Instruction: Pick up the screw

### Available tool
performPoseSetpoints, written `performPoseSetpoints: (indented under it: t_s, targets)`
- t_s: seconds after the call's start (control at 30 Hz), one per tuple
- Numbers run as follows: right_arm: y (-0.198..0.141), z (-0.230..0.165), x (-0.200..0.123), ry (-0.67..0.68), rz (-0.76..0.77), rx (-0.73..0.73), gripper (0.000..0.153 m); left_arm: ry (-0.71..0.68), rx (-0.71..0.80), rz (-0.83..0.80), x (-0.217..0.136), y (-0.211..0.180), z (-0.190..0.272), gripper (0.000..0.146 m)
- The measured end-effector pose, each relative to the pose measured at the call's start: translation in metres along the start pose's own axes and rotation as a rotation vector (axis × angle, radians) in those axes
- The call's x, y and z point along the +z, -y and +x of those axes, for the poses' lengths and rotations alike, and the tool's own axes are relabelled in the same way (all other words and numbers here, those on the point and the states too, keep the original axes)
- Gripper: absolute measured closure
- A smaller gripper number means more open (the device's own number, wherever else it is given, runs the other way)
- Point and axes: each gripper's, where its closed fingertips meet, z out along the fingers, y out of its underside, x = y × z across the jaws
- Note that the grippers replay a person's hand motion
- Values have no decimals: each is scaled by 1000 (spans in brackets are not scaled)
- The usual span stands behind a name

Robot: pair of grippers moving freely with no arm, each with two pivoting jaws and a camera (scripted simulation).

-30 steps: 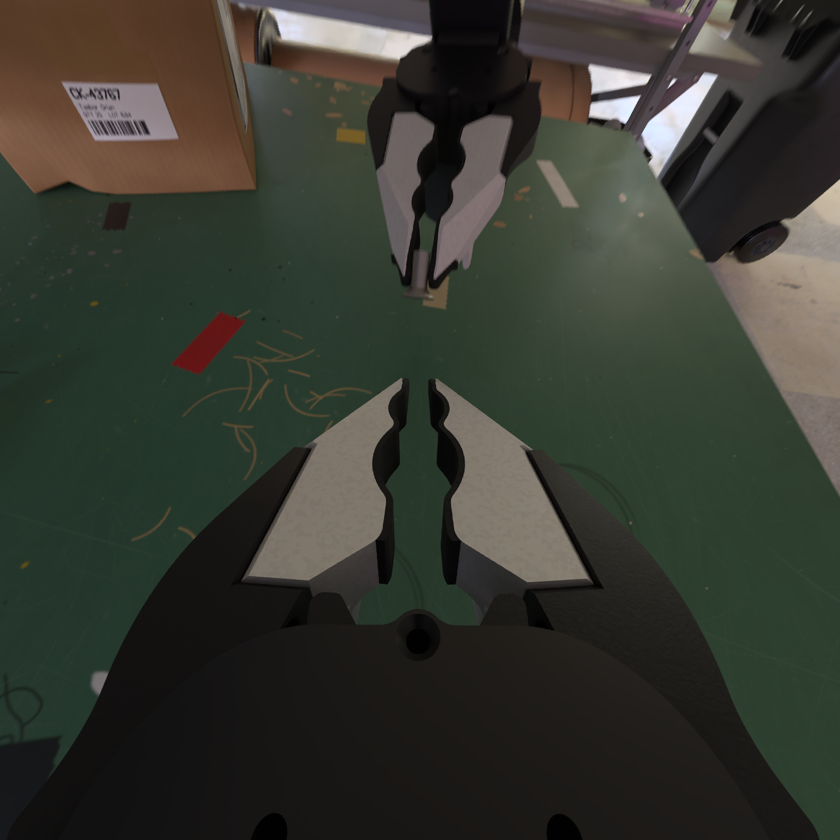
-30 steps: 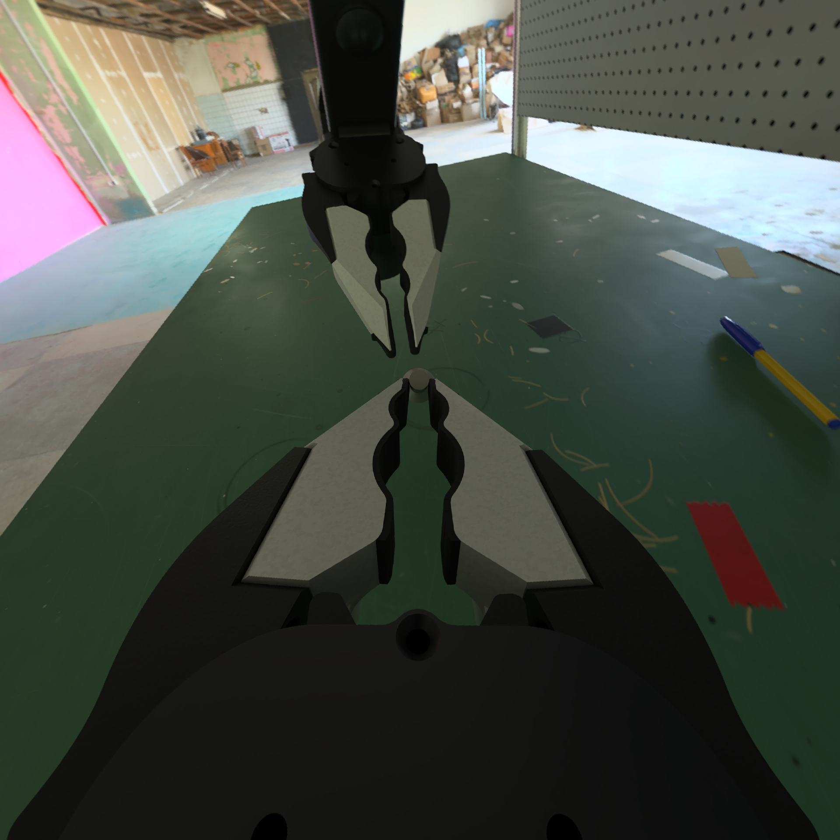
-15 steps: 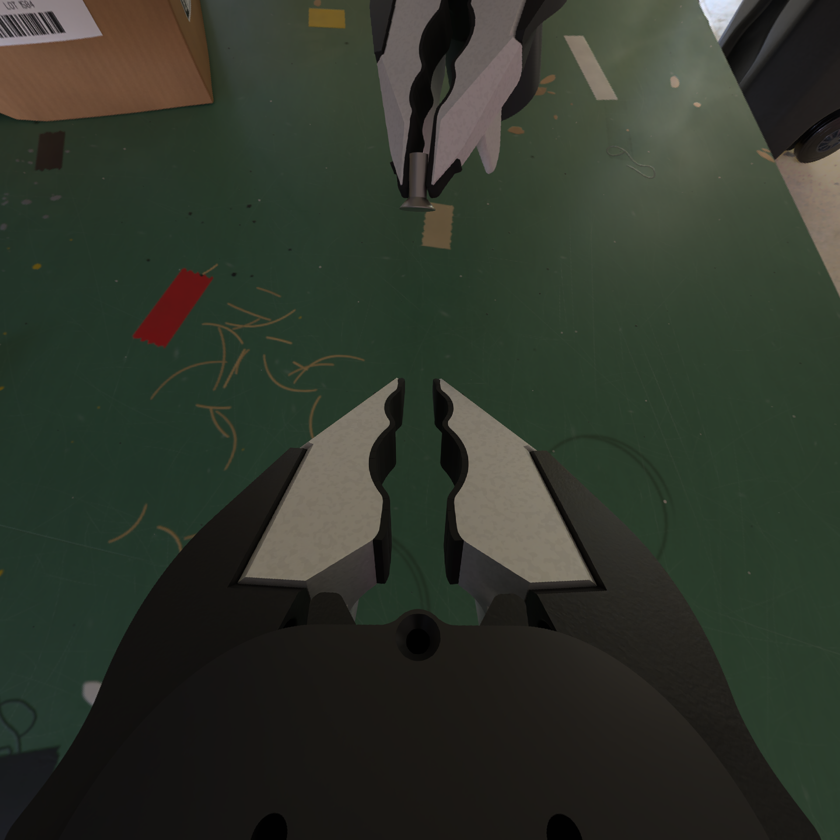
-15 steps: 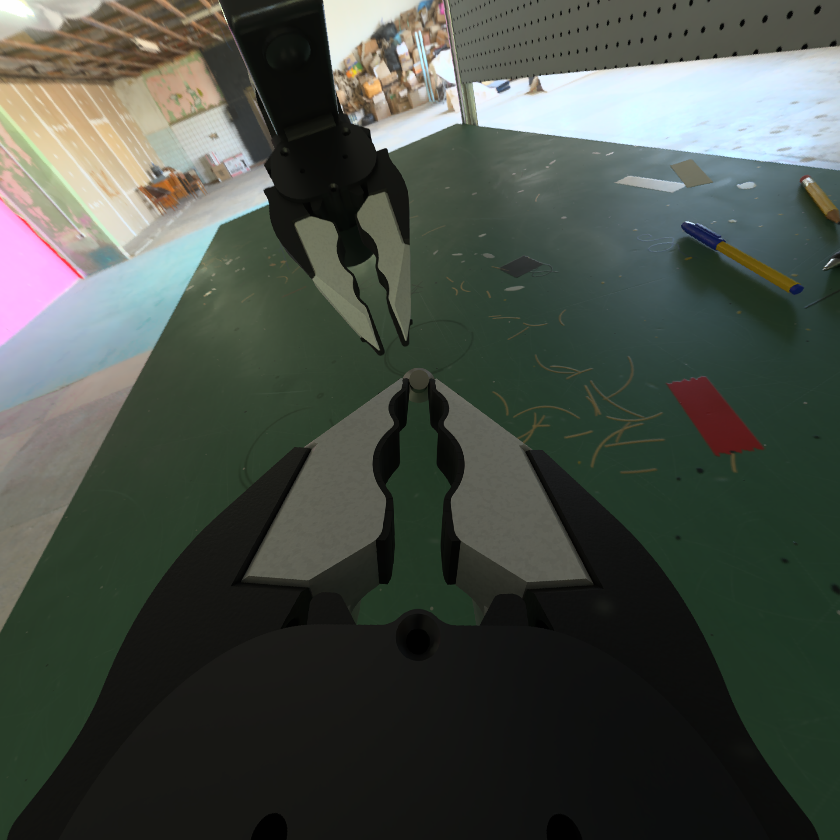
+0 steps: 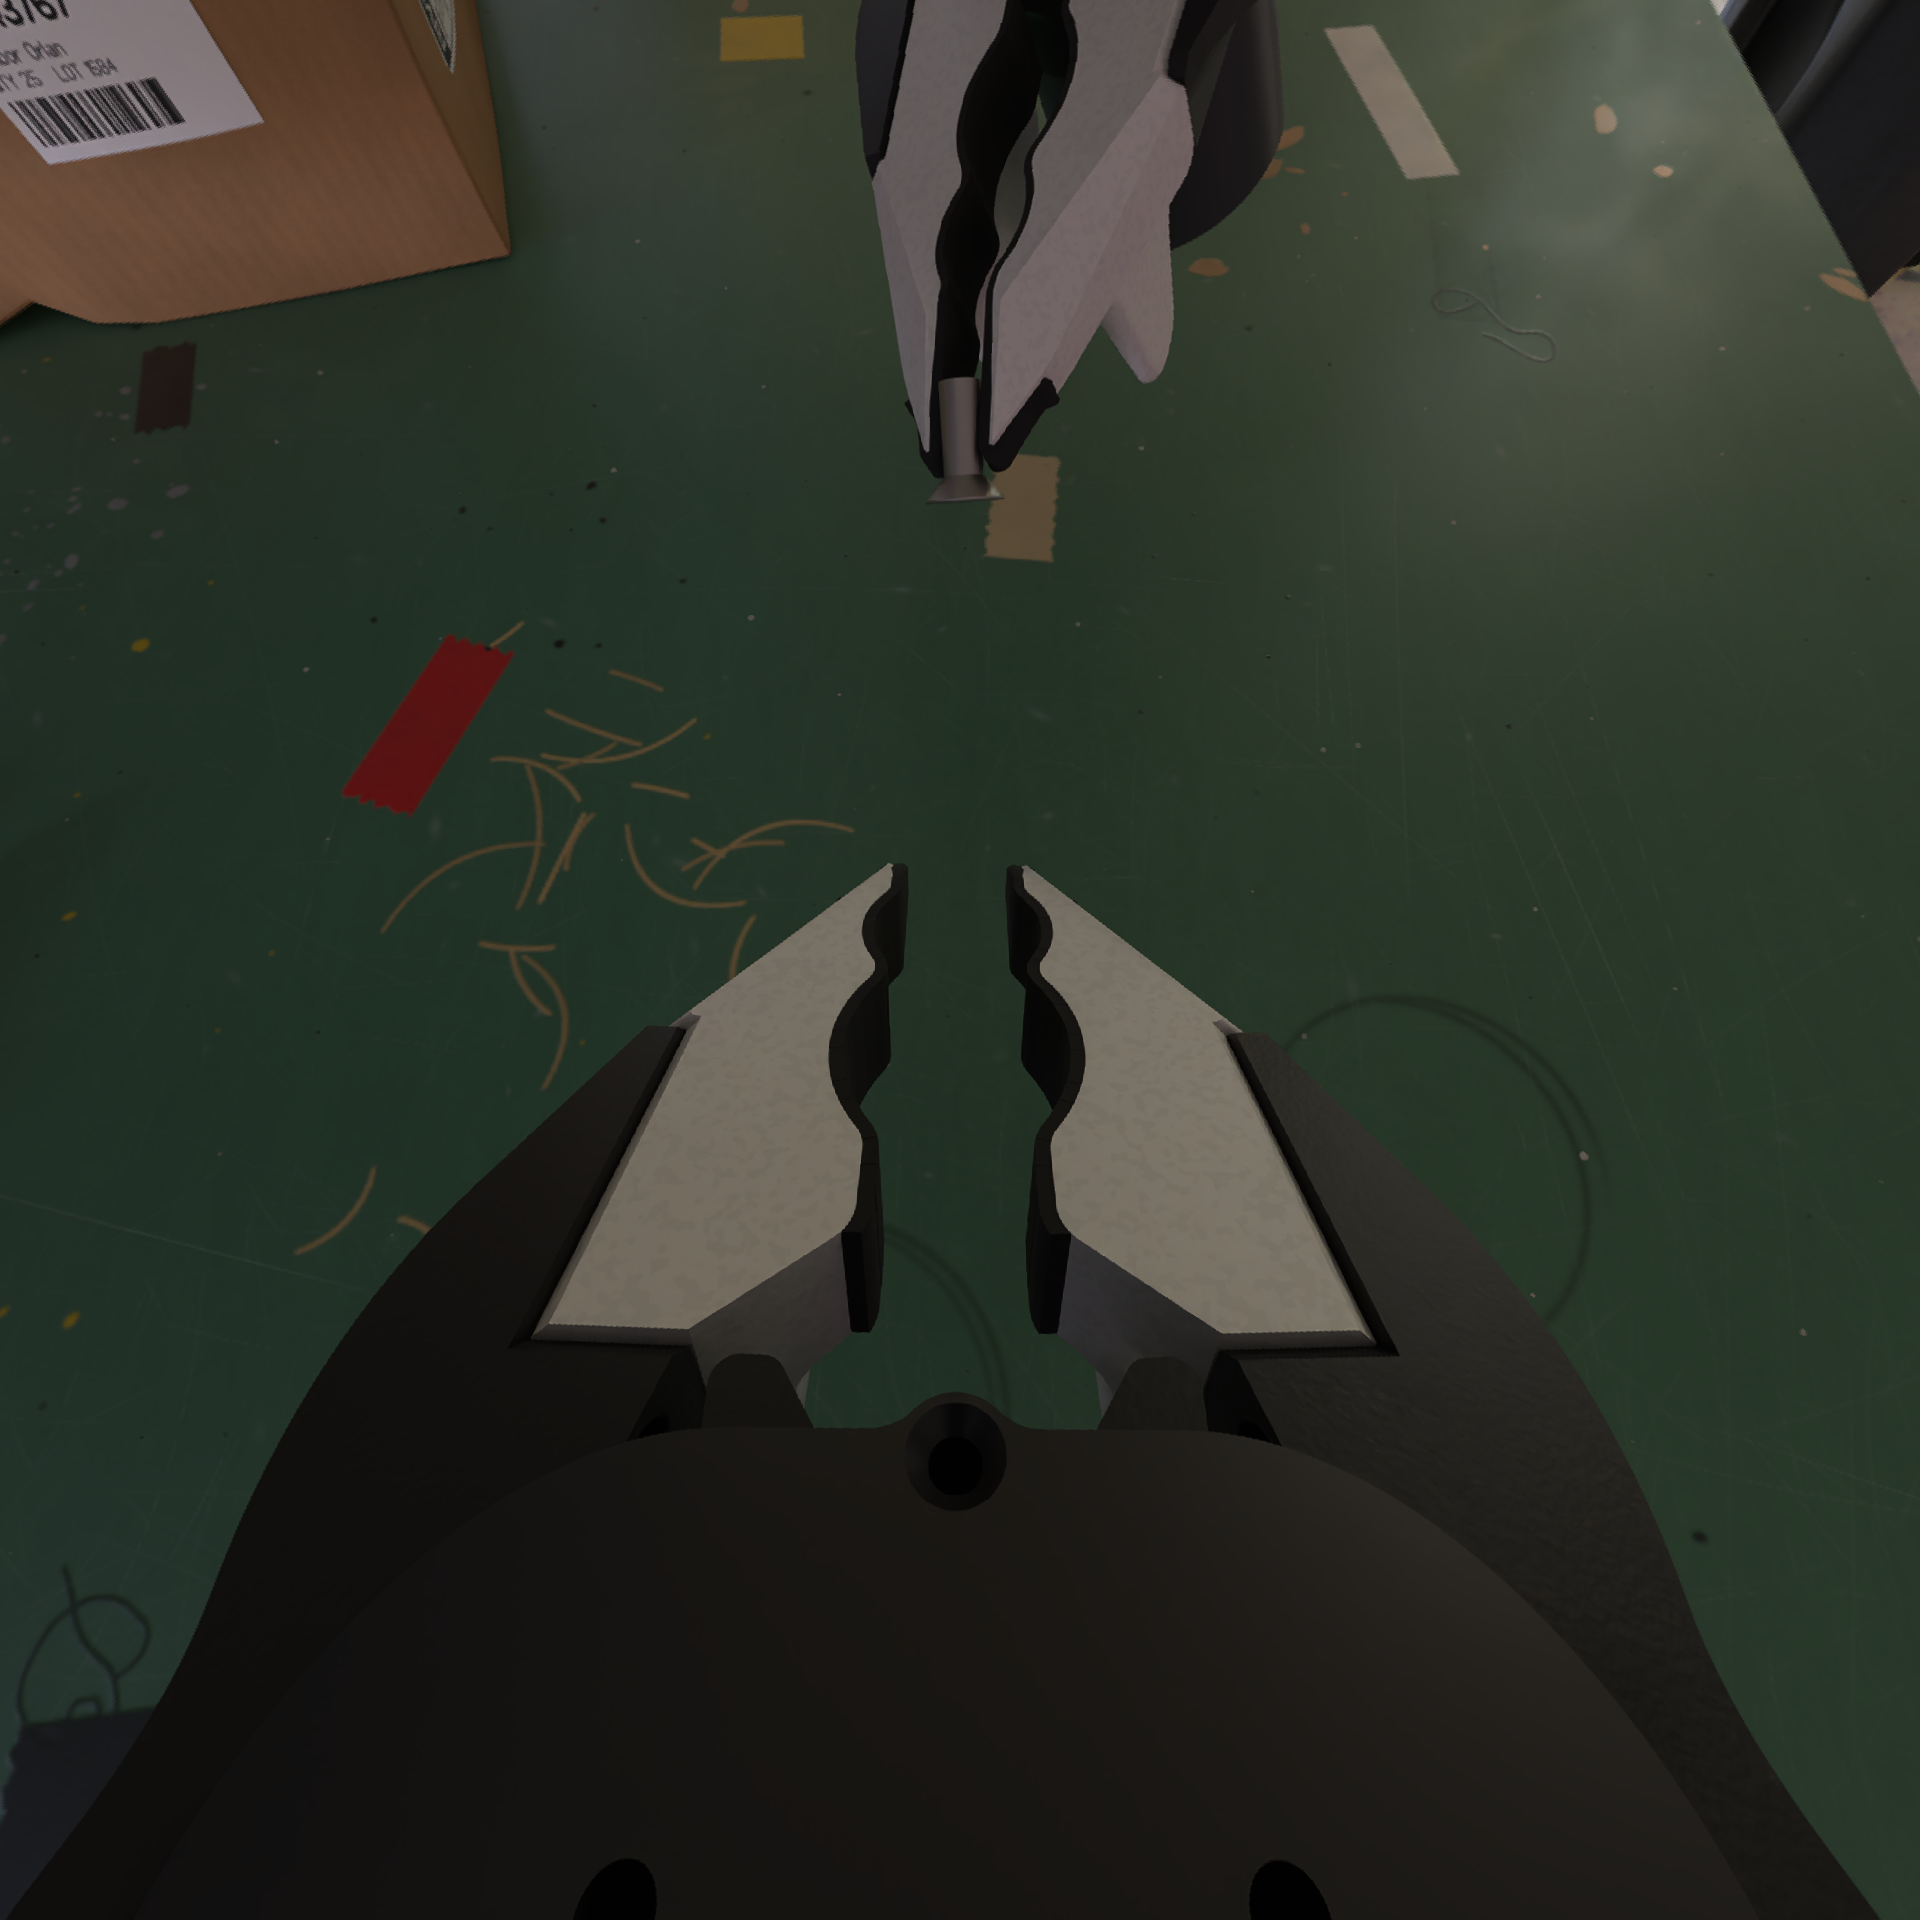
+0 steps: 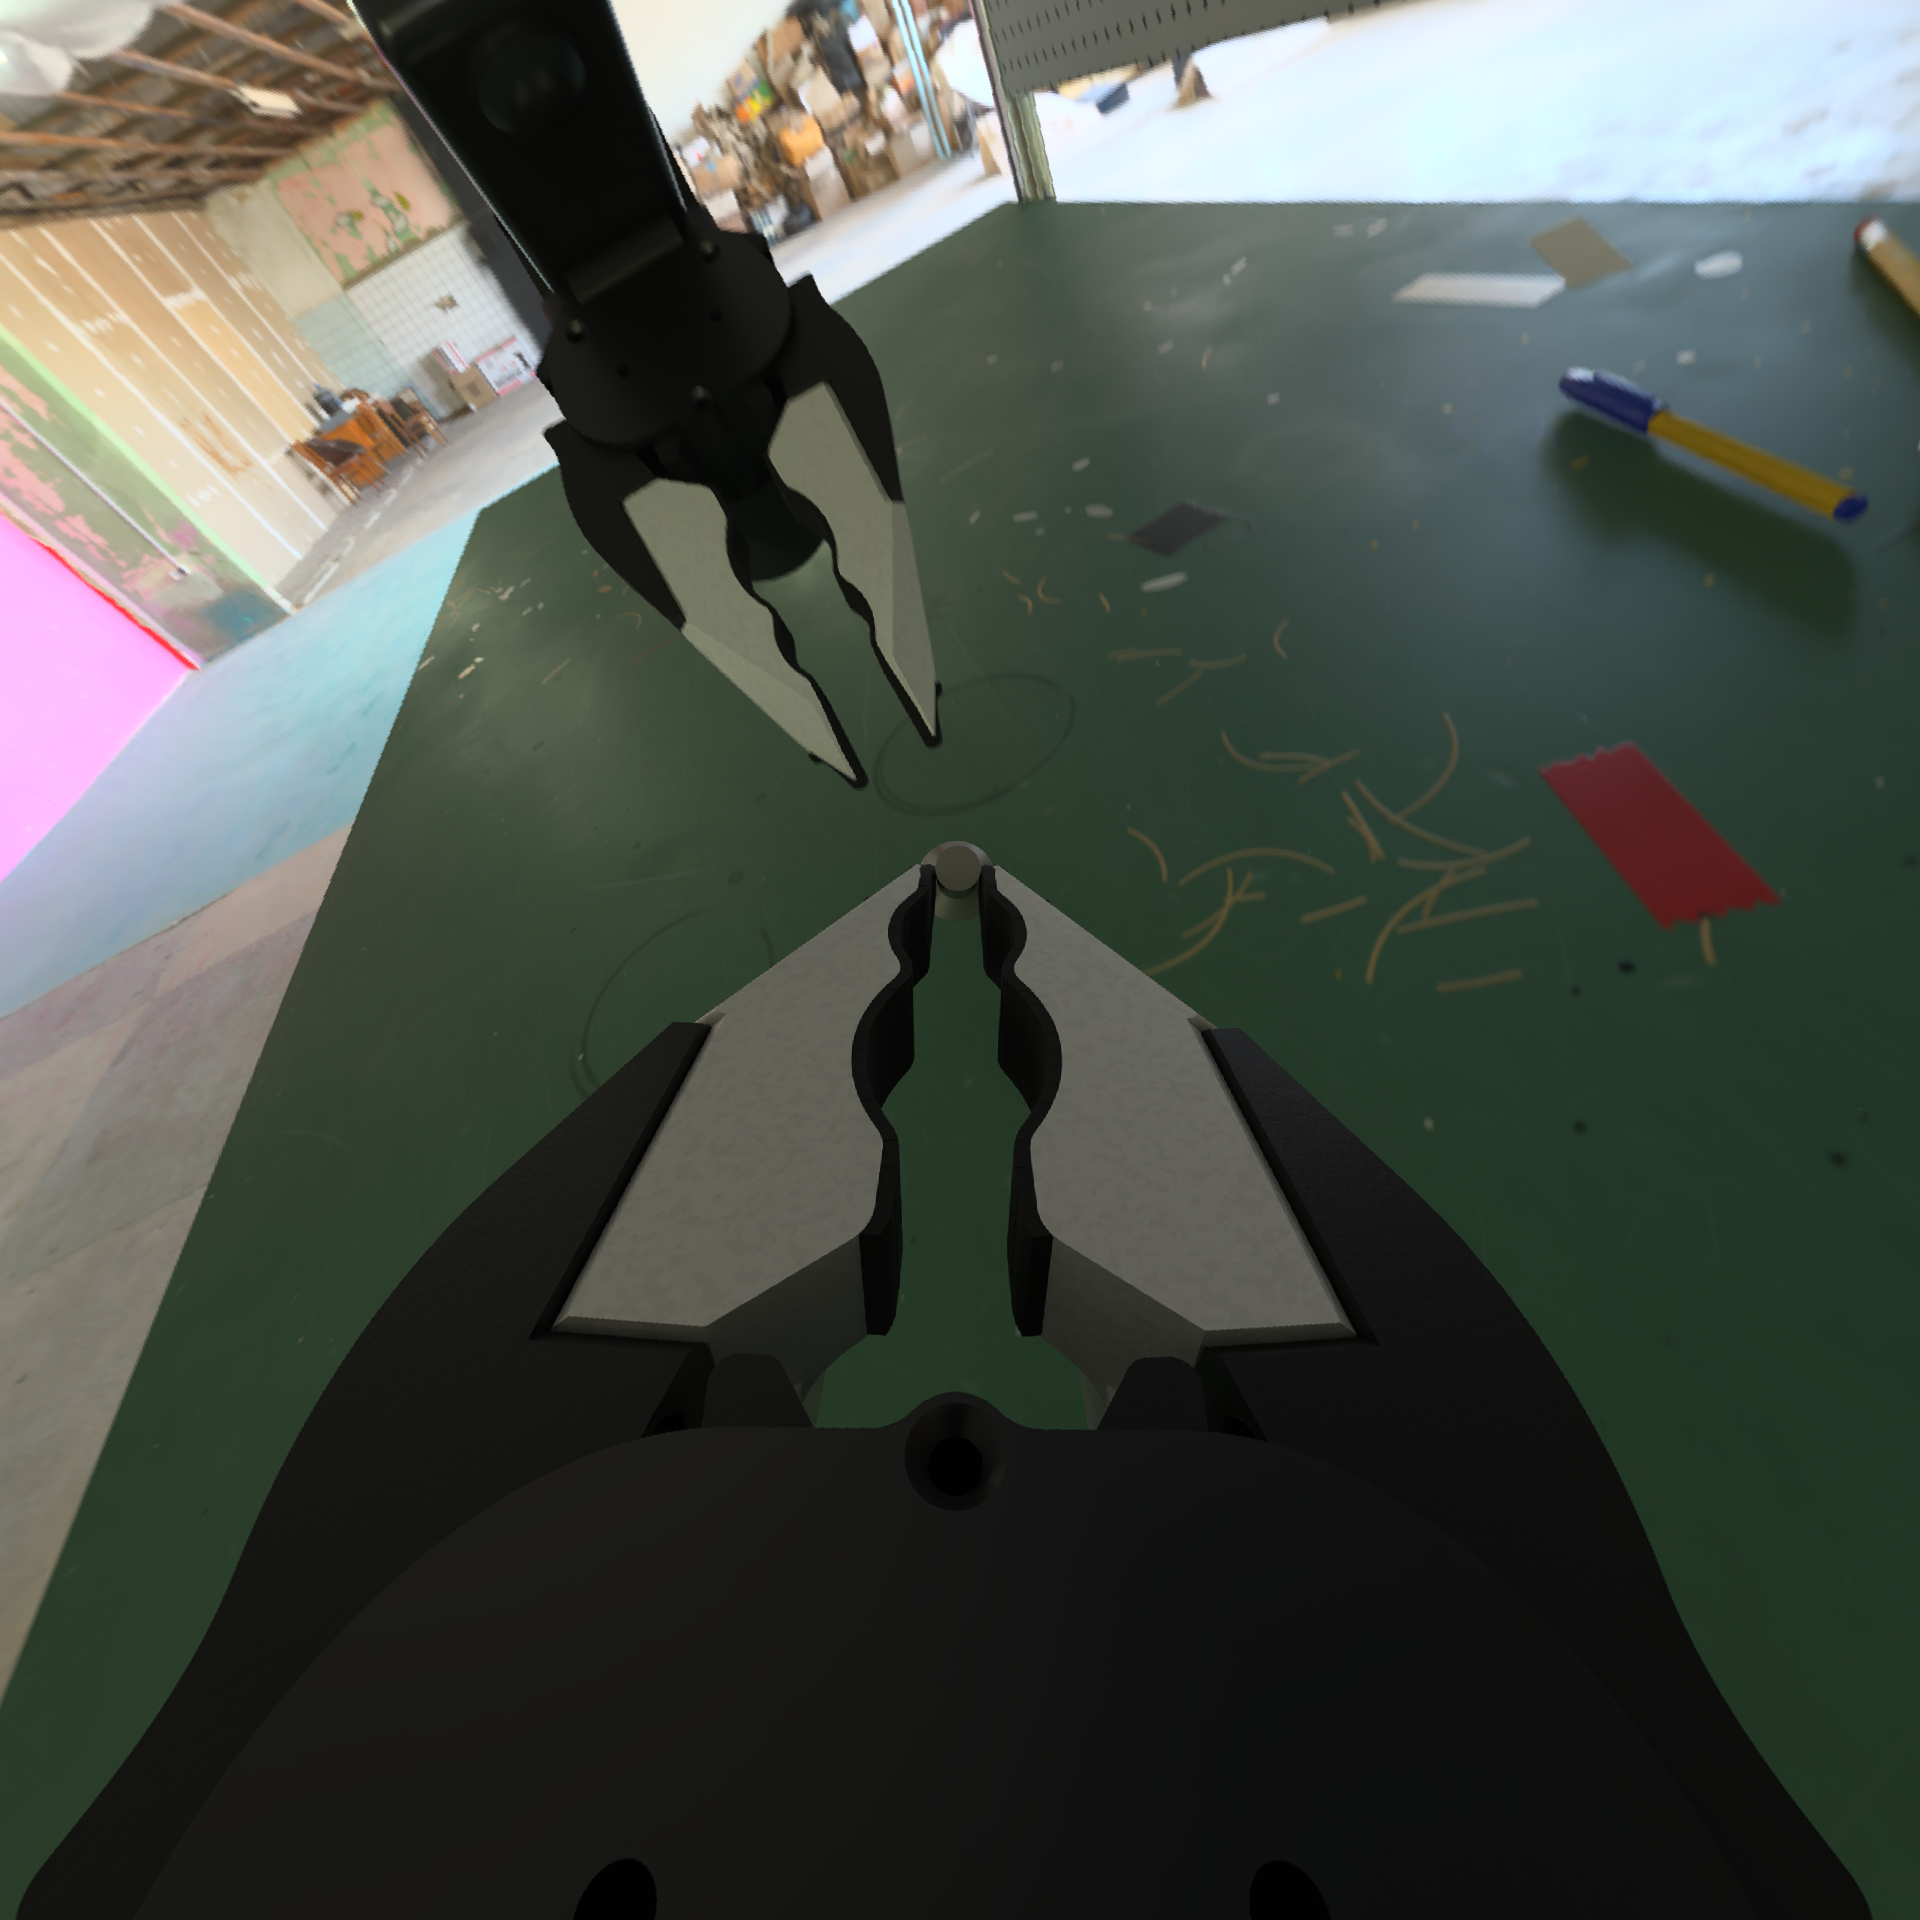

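Cardboard box (image 5: pixel 249 156) with a white label (image 5: pixel 104 94) carrying printed text and a barcode, standing toward the far left corner of the green tabletop (image 5: pixel 1351 727) in the left wrist view. No other writing or brand mark can be made out.

Right tool (image 6: pixel 956 878), fingertips clamped on the shank of the grey screw (image 6: pixel 957 871); in the left wrist view the same tool (image 5: pixel 966 436) hangs over the tabletop with the screw (image 5: pixel 961 442) pointing head-down, its flat head clear of the surface and just beside a tan tape scrap (image 5: pixel 1023 509).

Left tool (image 5: pixel 956 883), jaws apart with a plain gap between the tips and nothing in them; in the right wrist view it (image 6: pixel 894 748) hovers just beyond the screw, tips aimed down at the tabletop.

Surroundings: red tape strip (image 5: pixel 428 724) and scattered wood shavings (image 5: pixel 623 821) on the left side of the tabletop in the left wrist view; a yellow patch (image 5: pixel 762 38) and a pale strip (image 5: pixel 1390 99) toward the far edge. The right wrist view adds a blue-and-yellow pen (image 6: pixel 1714 447) and part of a pencil (image 6: pixel 1886 260) near the right edge. Nothing lies between the two tools.
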Motion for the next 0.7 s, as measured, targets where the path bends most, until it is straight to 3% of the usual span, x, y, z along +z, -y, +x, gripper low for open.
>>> performPoseSetpoints:
  t_s: [0.4,0.7]
  targets:
    - [-65,12,-1,-21,-388,220,145,-25,11,-45,8,-6,6,128]
    - [-75,22,-1,-50,-446,229,145,-39,18,-75,14,-12,8,127]
